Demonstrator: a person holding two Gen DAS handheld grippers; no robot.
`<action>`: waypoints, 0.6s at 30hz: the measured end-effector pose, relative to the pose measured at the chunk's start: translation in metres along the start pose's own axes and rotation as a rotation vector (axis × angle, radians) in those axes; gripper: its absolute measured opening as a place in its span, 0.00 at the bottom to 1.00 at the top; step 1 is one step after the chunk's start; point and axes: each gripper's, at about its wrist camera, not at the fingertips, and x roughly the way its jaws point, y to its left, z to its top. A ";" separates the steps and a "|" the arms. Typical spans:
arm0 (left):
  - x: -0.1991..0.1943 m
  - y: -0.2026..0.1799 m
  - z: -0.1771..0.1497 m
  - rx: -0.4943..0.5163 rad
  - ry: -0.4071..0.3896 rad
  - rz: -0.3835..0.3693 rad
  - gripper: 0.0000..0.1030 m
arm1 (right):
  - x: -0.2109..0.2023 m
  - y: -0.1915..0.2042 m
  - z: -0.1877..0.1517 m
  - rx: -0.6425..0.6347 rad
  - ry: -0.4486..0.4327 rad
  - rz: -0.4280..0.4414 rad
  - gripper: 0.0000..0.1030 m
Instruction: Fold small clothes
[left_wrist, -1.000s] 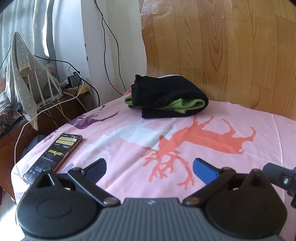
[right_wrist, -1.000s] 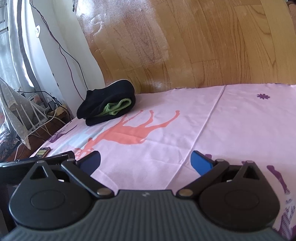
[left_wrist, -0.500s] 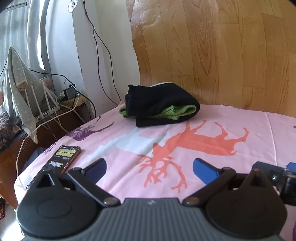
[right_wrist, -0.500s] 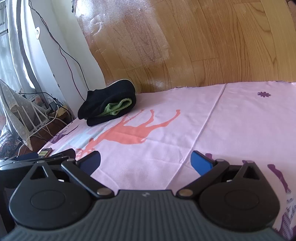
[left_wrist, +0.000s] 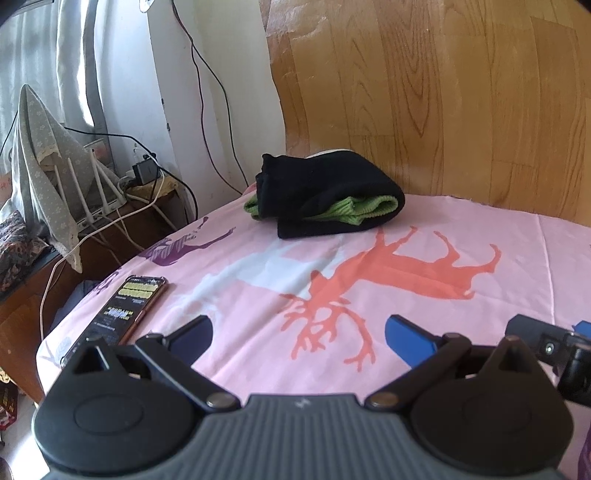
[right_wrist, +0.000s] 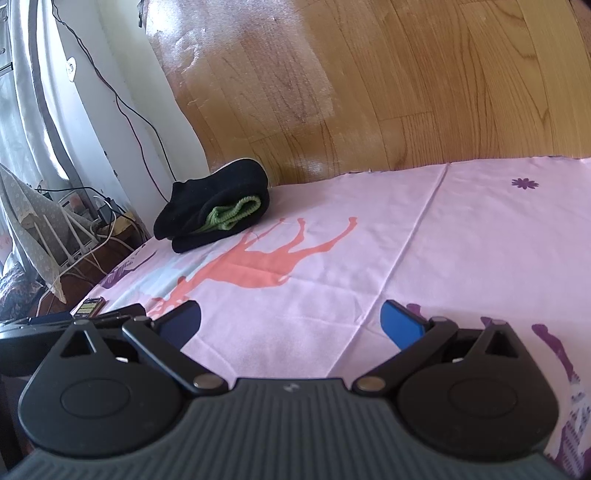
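A folded bundle of black cloth (left_wrist: 325, 192) with a green knit piece (left_wrist: 354, 210) tucked inside lies at the far left of the pink sheet (left_wrist: 406, 295), near the wooden wall. It also shows in the right wrist view (right_wrist: 218, 206). My left gripper (left_wrist: 299, 336) is open and empty, low over the sheet's near edge, well short of the bundle. My right gripper (right_wrist: 291, 321) is open and empty too, just to the right of the left one. Part of the right gripper shows in the left wrist view (left_wrist: 546, 343).
A phone (left_wrist: 122, 314) lies on the sheet's left edge by my left gripper. Left of the bed stands a low cabinet with a router (left_wrist: 92, 195), cables and a grey cloth (left_wrist: 40, 166). A wood-pattern wall (left_wrist: 443, 92) backs the bed.
The left wrist view has swung a little, so the bundle sits slightly higher and more central. The right wrist view is almost unchanged. Both grippers stay open.
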 end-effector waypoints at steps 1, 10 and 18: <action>0.000 0.000 0.000 -0.003 0.007 -0.003 1.00 | 0.000 0.000 0.000 0.001 0.000 0.000 1.00; 0.004 0.002 0.001 -0.023 0.053 -0.014 1.00 | -0.001 -0.001 0.000 0.013 0.006 0.000 1.00; 0.004 -0.001 0.000 -0.016 0.075 -0.034 1.00 | -0.001 -0.002 0.001 0.021 0.009 0.003 1.00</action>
